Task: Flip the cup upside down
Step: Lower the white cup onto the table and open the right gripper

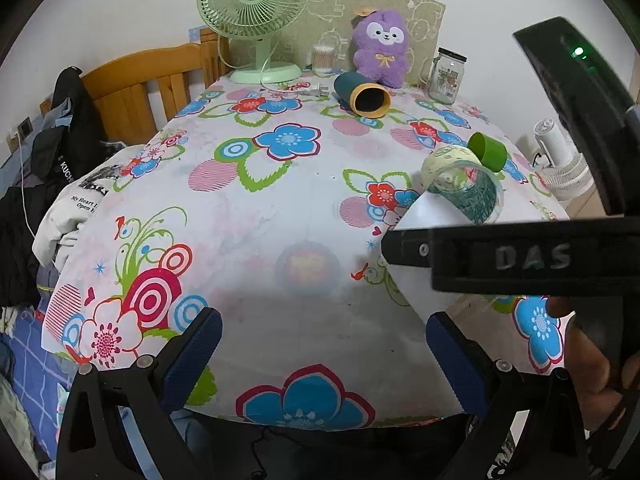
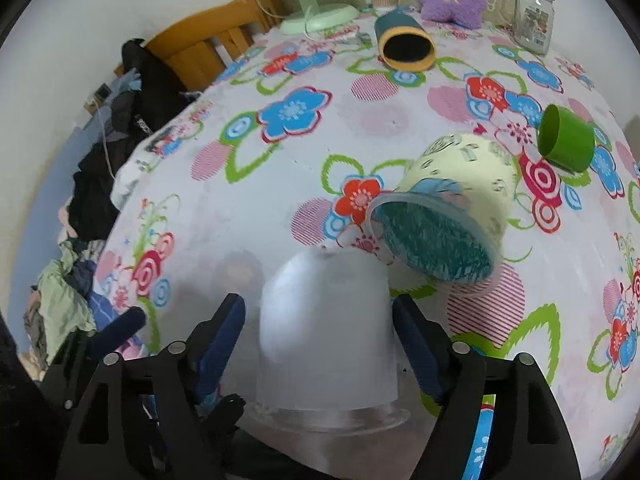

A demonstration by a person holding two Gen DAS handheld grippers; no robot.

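A translucent white plastic cup [image 2: 326,328] stands upside down on the floral tablecloth, rim down, between the fingers of my right gripper [image 2: 320,332]. The jaws are open: a gap shows on the left side, and the right finger [image 2: 416,344] is close to the cup wall. In the left wrist view the cup [image 1: 424,216] shows partly behind the right gripper's body [image 1: 520,256]. My left gripper [image 1: 324,352] is open and empty over the table's near edge.
A pale yellow cup with teal inside [image 2: 452,216] lies on its side just beyond the white cup. A green cup [image 2: 566,142] and a dark teal cup with yellow rim [image 2: 404,44] also lie on their sides. A fan [image 1: 256,12], purple plush [image 1: 382,46] and glass jar [image 1: 446,76] stand at the back.
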